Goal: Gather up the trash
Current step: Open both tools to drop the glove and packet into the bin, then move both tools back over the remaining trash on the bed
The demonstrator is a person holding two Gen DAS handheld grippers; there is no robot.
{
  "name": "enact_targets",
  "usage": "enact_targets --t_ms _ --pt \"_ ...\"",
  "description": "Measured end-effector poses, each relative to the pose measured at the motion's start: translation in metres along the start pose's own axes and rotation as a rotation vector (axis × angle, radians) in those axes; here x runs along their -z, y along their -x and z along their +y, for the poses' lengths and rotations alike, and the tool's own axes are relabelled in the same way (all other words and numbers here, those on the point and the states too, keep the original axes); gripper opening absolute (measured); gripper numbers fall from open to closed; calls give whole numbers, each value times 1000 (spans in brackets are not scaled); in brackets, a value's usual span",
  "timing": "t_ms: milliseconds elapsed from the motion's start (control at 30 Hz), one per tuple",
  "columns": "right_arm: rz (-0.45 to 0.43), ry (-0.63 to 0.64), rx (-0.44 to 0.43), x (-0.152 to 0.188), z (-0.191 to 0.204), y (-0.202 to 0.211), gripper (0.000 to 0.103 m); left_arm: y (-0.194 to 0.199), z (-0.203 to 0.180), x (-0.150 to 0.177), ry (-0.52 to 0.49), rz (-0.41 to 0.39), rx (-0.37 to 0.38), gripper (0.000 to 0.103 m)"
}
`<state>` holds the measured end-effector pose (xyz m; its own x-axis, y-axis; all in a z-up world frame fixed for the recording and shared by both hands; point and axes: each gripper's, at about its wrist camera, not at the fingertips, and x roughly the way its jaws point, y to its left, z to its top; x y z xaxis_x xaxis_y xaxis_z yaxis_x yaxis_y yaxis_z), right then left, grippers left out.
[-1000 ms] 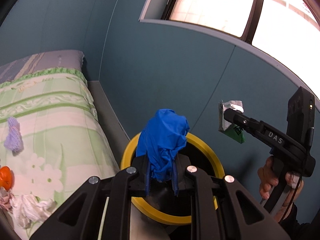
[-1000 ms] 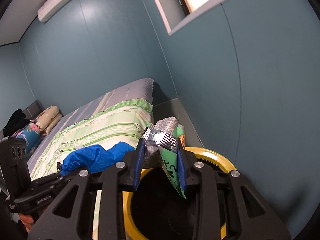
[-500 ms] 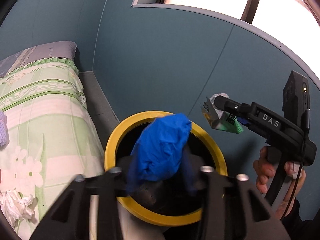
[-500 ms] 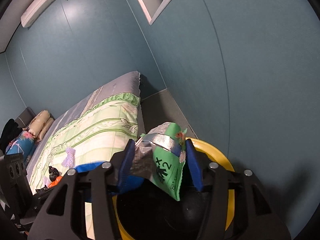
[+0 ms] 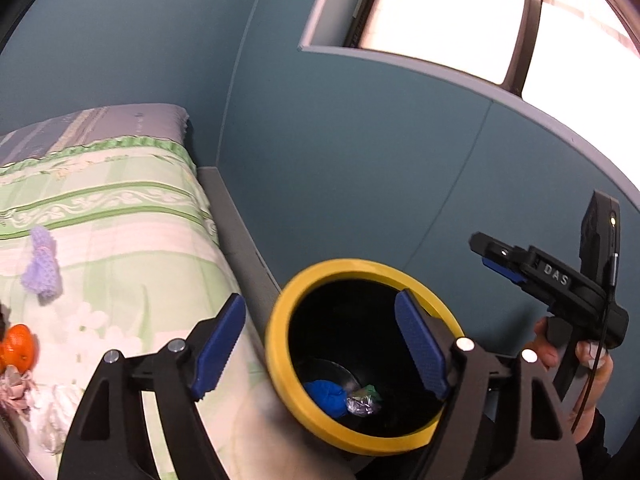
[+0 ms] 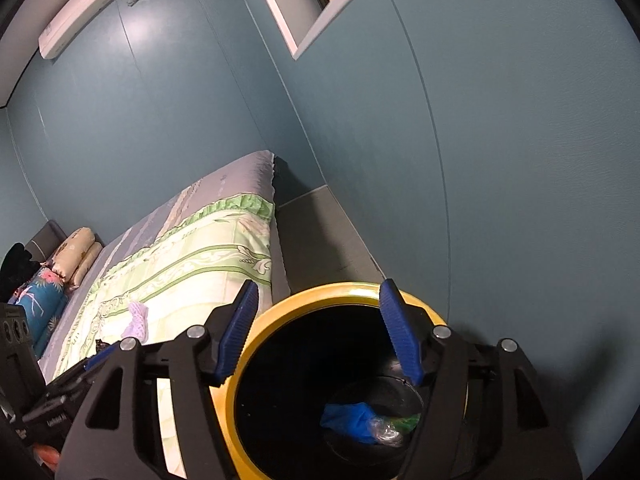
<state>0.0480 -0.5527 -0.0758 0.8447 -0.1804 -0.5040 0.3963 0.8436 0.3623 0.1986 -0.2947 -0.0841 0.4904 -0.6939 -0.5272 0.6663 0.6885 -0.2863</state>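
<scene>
trash lies at the bottom of the round black bin with a thick yellow rim (image 5: 280,364): a crumpled blue plastic wad (image 5: 326,396) and, touching it on its right, a scrunched silver-and-green foil wrapper (image 5: 362,400). the right wrist view shows the same pair, the blue wad (image 6: 352,416) left of the wrapper (image 6: 390,428), deep inside the bin (image 6: 240,352).

the left gripper (image 5: 320,340) hangs over the bin's near-left rim with its jaws far apart; they have just been opening, and nothing is between the blue ribbed pads (image 5: 420,344), which touch nothing. the right gripper (image 6: 320,332) is poised above the same opening, its jaws also spread and just been opening, with only the bin's dark mouth showing between its blue pads (image 6: 240,332). in the left wrist view the right gripper (image 5: 490,254) appears at the far right, held by a hand (image 5: 580,364), its tip empty and well above the rim.

the bin stands just beside the bed with a pale green floral cover (image 5: 120,240), close to the teal wall (image 5: 360,160). on the bed lie a small lilac knitted piece (image 5: 42,264), an orange fruit (image 5: 18,346) at the left edge, and some crumpled white tissue (image 5: 52,404) nearer.
</scene>
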Motion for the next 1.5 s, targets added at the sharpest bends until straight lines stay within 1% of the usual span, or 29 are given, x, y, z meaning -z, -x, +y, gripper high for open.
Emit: enact_targets --t_ms 167,267,367,467,533,633,767,967,1100,1267,1500 --pt "-19 25 -33 -4 15 9 60 26 21 -8 24 -41 -47 77" --pt "-31 44 -56 -5 27 16 62 49 37 -13 37 -77 -92 81" --pt "-42 65 -80 -6 43 22 63 71 50 -13 51 -105 -129 82" --pt "-49 97 -108 -6 61 26 65 95 65 -14 62 -137 -175 86" --pt "-50 118 -129 -4 74 28 67 113 77 -15 62 -161 -222 88" --pt "-50 153 -162 -2 96 30 70 138 94 -12 74 -180 -274 90" --pt "-38 189 -209 3 123 28 70 171 121 -10 99 -208 -353 92" --pt "-9 245 -284 14 163 18 71 219 155 4 157 -239 -443 92" --pt "6 288 -326 26 191 15 71 245 168 21 178 -244 -503 92" --pt "47 339 -372 46 224 6 71 268 183 44 218 -235 -550 92" --pt "105 414 -416 77 261 -9 71 286 198 76 283 -220 -570 92"
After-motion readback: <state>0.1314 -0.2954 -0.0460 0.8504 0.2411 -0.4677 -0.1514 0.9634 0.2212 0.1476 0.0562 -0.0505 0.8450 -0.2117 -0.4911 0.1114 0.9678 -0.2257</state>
